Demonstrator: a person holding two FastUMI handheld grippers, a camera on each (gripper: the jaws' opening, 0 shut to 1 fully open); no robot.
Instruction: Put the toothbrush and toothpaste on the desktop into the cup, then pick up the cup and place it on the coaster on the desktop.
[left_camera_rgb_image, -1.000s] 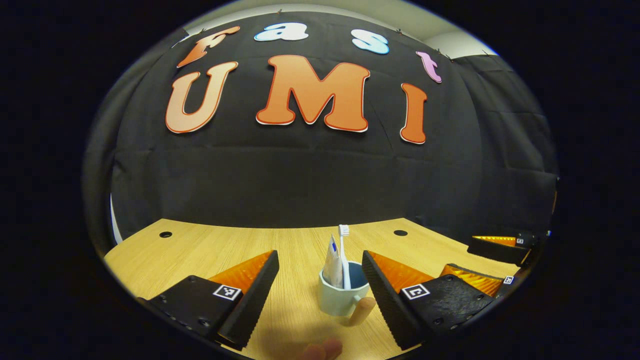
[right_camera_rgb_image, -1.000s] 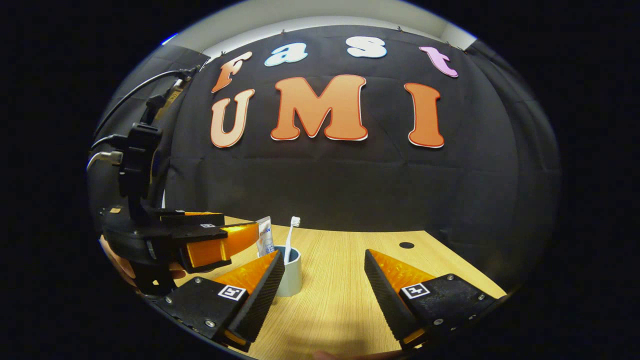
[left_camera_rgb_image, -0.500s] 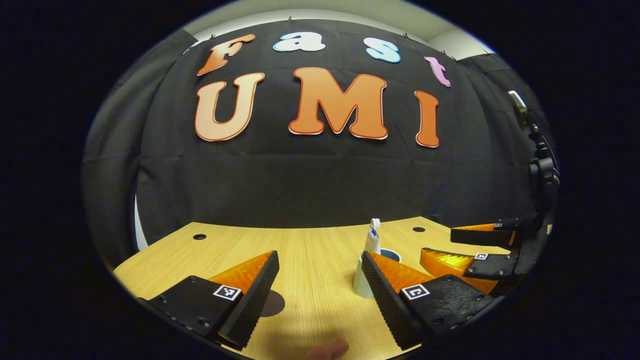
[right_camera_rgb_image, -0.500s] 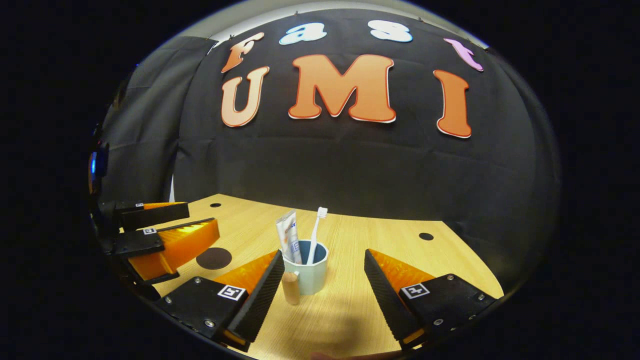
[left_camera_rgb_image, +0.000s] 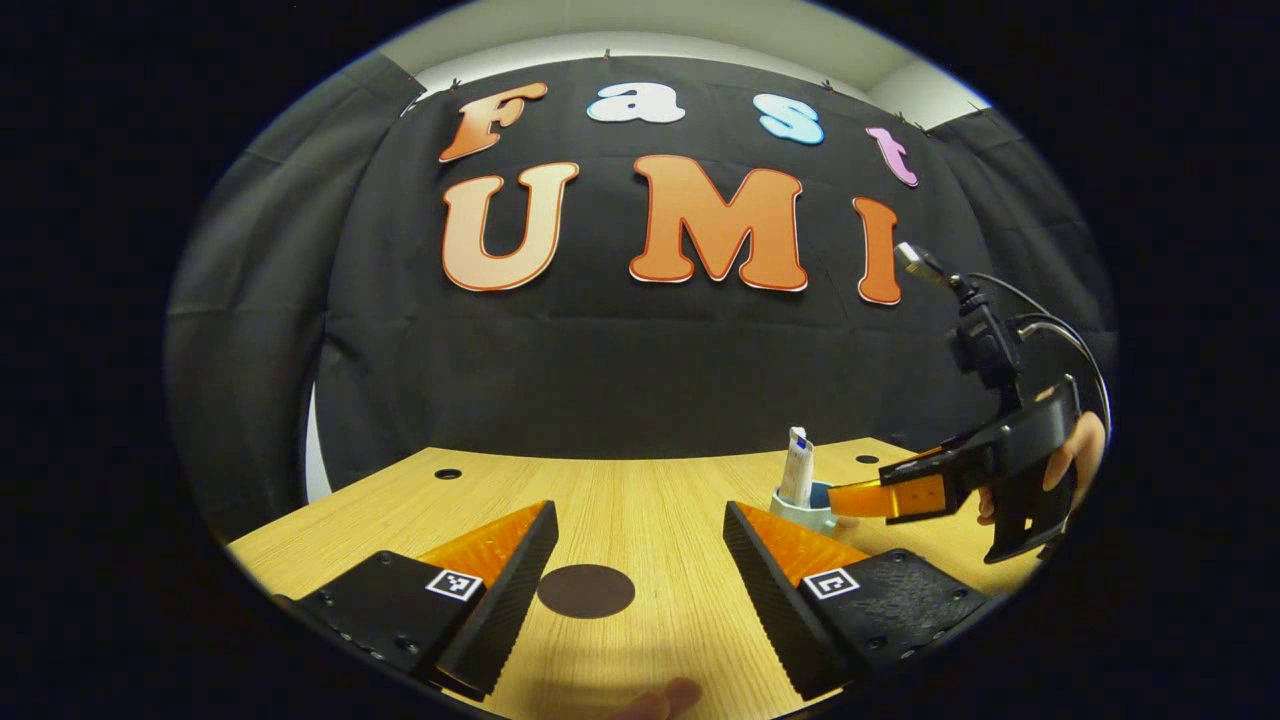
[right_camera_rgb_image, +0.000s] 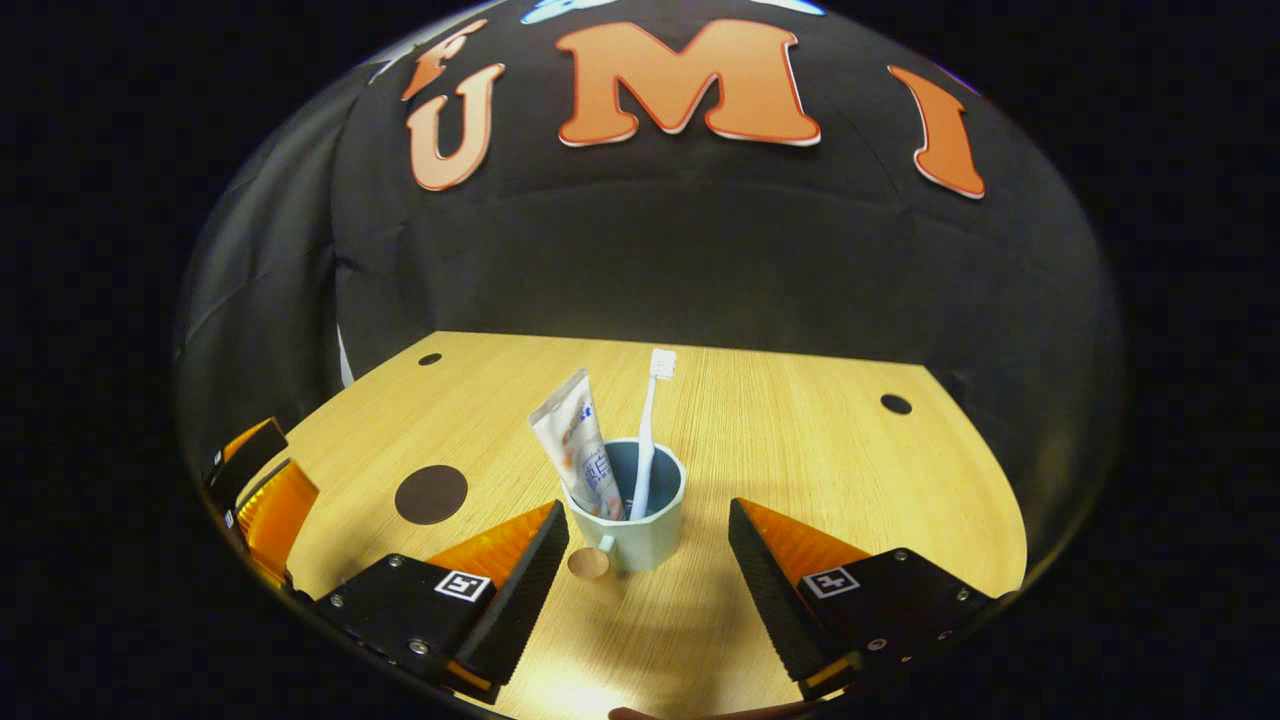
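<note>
A pale green cup with a wooden handle stands on the wooden desktop, holding a white toothbrush and a toothpaste tube. My right gripper is open, its fingers on either side of the cup's near face without touching it. The dark round coaster lies to the cup's left. In the left gripper view the coaster lies between the open fingers of my left gripper. The cup with the toothpaste stands behind the right finger, with my right gripper over it.
Round cable holes sit near the desktop's far corners. The black cloth wall closes the back and sides. A hand holds the right gripper's body. A fingertip shows at the bottom edge of the left gripper view.
My left gripper has swung left, away from the cup, and now faces the coaster. My right gripper has come up to the cup and tilted down, with its fingers on either side of it.
</note>
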